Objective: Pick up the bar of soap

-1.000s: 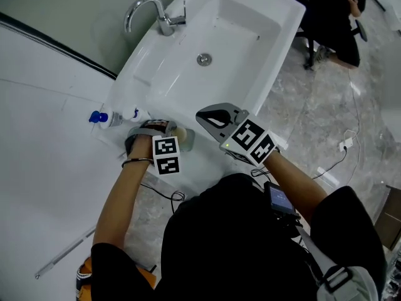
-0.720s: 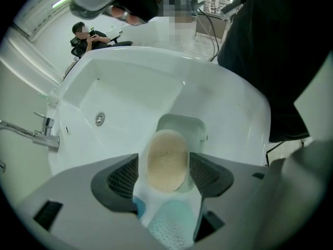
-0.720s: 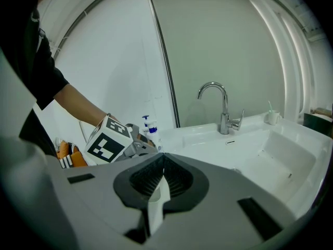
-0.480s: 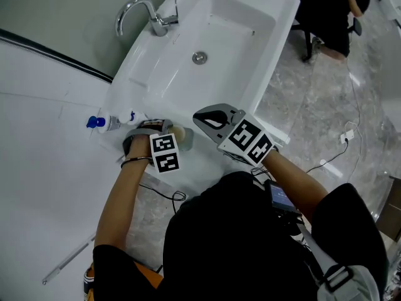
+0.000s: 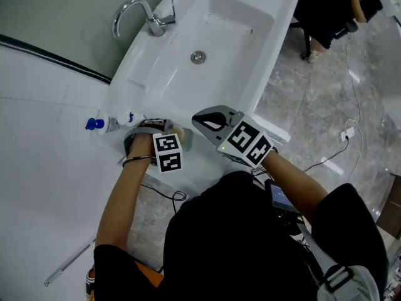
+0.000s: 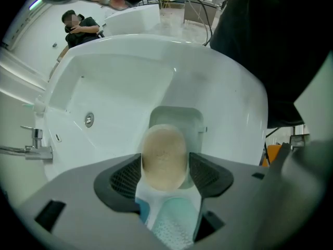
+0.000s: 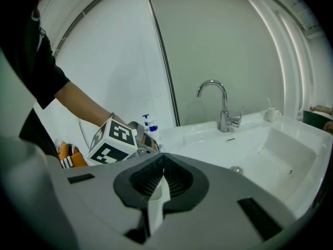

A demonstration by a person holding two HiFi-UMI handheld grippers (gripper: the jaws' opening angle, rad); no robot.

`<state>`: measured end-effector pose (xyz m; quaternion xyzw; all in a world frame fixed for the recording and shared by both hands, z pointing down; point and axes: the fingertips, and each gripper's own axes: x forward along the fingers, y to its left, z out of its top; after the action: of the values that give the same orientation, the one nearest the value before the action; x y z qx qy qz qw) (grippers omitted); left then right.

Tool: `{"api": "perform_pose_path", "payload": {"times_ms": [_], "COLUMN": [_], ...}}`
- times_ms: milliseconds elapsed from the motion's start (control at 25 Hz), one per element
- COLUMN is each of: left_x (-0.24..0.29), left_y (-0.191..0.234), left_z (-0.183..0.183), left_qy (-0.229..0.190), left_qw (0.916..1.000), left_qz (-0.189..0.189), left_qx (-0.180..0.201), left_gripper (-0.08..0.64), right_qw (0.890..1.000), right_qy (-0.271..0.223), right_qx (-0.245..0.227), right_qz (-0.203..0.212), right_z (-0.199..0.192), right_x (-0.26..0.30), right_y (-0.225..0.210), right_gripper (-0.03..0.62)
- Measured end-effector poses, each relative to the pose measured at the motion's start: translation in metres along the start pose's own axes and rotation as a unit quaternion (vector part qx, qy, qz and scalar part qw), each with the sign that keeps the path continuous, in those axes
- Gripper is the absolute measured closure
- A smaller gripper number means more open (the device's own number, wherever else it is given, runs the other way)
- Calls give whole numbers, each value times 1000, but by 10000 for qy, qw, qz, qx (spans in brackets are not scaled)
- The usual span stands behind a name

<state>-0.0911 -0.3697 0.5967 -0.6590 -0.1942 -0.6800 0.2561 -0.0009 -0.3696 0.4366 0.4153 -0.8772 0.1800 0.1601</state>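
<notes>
A beige oval bar of soap (image 6: pixel 164 155) lies in a pale green soap dish (image 6: pixel 174 116) on the front left corner of the white sink (image 6: pixel 229 92). My left gripper (image 6: pixel 164 173) points straight down over it. Its jaws have just been opening and now stand wide, with the soap between the dark pads (image 6: pixel 207 175), close on both sides. From the head view the soap (image 5: pixel 180 134) peeks out beside the left gripper (image 5: pixel 170 134). My right gripper (image 5: pixel 199 119) hovers just to the right above the rim, shut and empty (image 7: pixel 163 158).
The sink basin (image 5: pixel 135 74) has a chrome faucet (image 5: pixel 135 11) at its back and a drain (image 5: pixel 198 57). A blue-capped pump bottle (image 5: pixel 100 123) stands left of the soap. A seated person (image 5: pixel 338 11) is beyond the sink. Cables (image 5: pixel 338 149) lie on the marble floor.
Both grippers stay over the sink's front rim; only the head view has shifted slightly.
</notes>
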Motion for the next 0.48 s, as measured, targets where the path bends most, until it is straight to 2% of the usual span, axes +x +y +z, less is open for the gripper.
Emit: {"api": "perform_pose_path", "payload": {"times_ms": [200, 480], "left_x": [0, -1], "left_y": [-3, -8], "left_z": [3, 3], "left_qy": [41, -92], "left_qw": [9996, 9998], "left_qz": [-6, -107], "left_qx": [284, 102], "left_gripper": [279, 281], "right_qw": [10000, 10000], "right_qy": [2, 30], "right_qx": [21, 10], "right_qz": [-10, 10], "right_z": [1, -2], "right_x": [-1, 0], "right_y": [-2, 2], "right_gripper": [583, 583]}}
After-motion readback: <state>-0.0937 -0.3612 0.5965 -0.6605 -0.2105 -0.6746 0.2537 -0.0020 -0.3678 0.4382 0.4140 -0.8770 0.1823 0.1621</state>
